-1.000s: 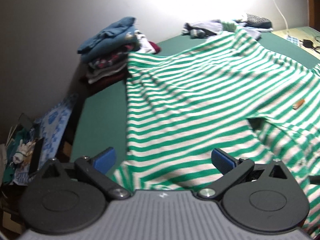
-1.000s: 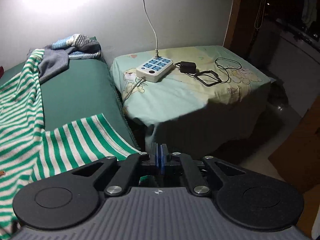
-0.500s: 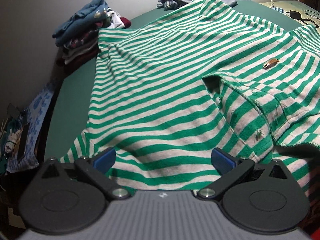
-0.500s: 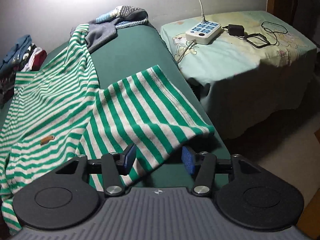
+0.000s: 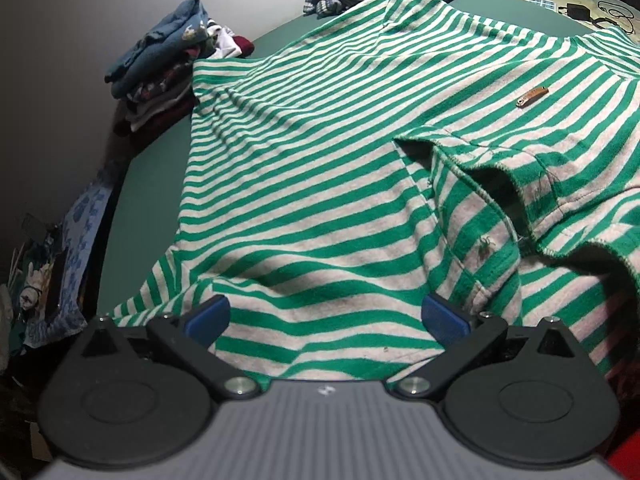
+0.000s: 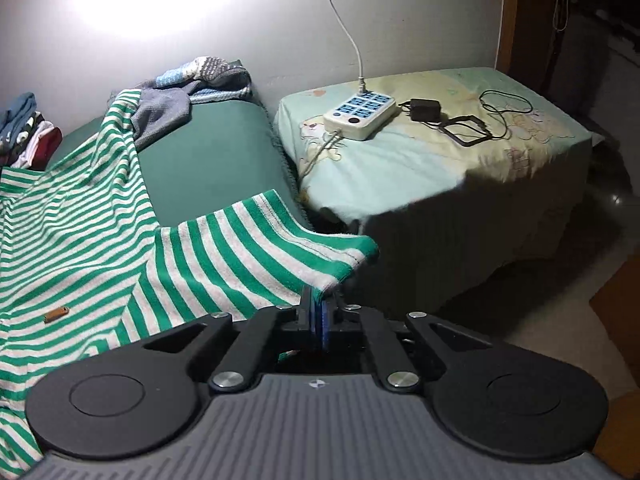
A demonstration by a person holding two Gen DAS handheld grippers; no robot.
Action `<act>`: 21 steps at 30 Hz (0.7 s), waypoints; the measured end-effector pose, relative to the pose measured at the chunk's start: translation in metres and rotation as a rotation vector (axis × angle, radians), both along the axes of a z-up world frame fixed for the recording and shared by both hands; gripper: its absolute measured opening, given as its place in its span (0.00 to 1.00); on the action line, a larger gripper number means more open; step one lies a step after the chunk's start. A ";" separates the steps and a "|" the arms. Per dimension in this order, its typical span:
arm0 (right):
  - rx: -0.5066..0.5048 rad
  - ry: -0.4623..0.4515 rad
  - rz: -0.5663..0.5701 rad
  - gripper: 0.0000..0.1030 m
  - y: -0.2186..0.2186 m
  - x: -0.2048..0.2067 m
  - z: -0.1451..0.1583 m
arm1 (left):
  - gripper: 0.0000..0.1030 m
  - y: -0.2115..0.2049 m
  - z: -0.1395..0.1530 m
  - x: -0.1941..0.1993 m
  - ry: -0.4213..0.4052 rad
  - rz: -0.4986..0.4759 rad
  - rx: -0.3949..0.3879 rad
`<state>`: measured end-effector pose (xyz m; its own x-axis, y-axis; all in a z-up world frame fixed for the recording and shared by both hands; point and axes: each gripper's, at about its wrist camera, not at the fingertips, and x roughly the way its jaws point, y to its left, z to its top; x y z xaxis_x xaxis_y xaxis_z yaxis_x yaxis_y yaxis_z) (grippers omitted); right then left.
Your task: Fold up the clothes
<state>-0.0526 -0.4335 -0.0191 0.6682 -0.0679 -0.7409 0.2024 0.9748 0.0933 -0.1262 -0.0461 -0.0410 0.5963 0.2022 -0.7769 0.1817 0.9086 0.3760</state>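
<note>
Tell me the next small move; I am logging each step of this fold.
Probably close the left gripper on the striped shirt: its jaws stand open around the near sleeve, while the right gripper, jaws just closed, already pinches the other sleeve.

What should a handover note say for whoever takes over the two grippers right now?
Right gripper: its jaws have just closed; now shut on the sleeve cuff of the green striped shirt, at the edge of the green bed.
Left gripper: jaws open, over the shirt's other sleeve, gripping nothing.
Shirt lies spread on the bed, front up, no fold made yet.
Folded clothes pile sits at the far corner; more loose garments wait by the wall.
Left: grip the left side, fold the sleeves in, fold the body, stack it.
</note>
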 end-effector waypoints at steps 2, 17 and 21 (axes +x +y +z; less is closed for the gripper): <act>-0.012 0.037 -0.001 0.01 -0.005 -0.004 -0.007 | 0.98 0.001 0.002 -0.004 0.005 0.000 -0.009; 0.038 -0.151 0.250 0.43 0.051 0.007 0.023 | 0.99 0.004 0.011 -0.009 0.018 0.067 -0.049; 0.202 -0.008 0.447 0.42 0.102 0.017 -0.006 | 0.99 0.004 0.013 -0.017 0.008 0.098 -0.069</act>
<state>-0.0360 -0.3311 -0.0250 0.6049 0.3715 -0.7044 -0.2330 0.9284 0.2895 -0.1437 -0.0416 -0.0276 0.5703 0.2056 -0.7953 0.0929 0.9458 0.3112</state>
